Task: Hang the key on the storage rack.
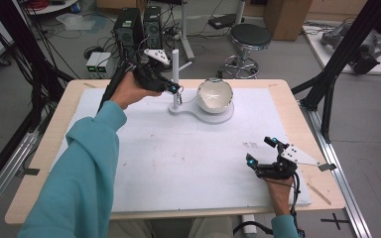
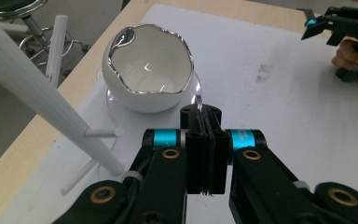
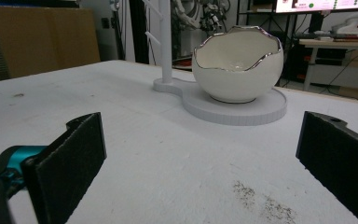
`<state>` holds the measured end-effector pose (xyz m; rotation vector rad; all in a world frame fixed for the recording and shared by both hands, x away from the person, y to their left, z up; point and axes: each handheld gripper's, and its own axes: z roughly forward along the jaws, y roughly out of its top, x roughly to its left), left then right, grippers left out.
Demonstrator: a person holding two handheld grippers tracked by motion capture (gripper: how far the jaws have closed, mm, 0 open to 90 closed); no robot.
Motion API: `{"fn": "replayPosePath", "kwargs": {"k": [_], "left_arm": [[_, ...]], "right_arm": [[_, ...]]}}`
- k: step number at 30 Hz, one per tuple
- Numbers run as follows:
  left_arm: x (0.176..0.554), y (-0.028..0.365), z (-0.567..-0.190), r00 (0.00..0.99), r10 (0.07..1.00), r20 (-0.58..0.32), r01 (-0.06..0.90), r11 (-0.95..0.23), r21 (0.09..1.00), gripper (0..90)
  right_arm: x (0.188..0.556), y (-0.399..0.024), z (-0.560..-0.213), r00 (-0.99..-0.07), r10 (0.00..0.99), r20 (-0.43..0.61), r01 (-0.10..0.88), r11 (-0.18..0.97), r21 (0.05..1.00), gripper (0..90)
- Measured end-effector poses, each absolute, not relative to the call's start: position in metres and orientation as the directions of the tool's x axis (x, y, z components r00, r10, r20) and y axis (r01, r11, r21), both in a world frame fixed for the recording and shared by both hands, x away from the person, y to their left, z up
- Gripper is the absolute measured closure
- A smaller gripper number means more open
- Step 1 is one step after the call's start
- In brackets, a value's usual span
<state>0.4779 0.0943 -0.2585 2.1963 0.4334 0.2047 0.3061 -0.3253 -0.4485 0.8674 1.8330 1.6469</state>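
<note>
The thin wire loop [image 2: 199,100] is pinched between the pads of the left gripper [image 2: 204,140] — its jaws are clenched flat together, and a sliver of the silvery wire pokes out above them, with a fine strand trailing along the white stand base toward the bowl. In the high view the left gripper [image 1: 171,89] hangs at about 11 o'clock on the table, just beside the white post [image 1: 175,74] of the jewellery stand [image 1: 213,118]. The eggshell-shaped bowl [image 1: 214,95], white with a silver jagged rim, sits on the stand's round base at 12 o'clock, just to the right of the post. The right gripper [image 1: 260,151] rests near the white mat [image 1: 178,158] at about 4 o'clock, well apart from the stand — its 2 jaws are spread wide, released, with nothing between them.
</note>
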Motion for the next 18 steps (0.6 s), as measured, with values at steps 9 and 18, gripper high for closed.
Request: {"fn": "replayPosePath", "kwargs": {"k": [9,18], "left_arm": [[0.497,0.091,-0.267,0.910,0.413,-0.032,0.280,-0.557,0.782,88.6],[0.505,0.093,-0.273,0.898,0.439,-0.036,0.304,-0.557,0.773,88.5]], "right_arm": [[0.306,-0.326,-0.448,-0.659,0.752,0.037,0.116,0.053,0.992,0.6],[0.306,-0.326,-0.449,-0.658,0.752,0.037,0.116,0.052,0.992,0.6]]}}
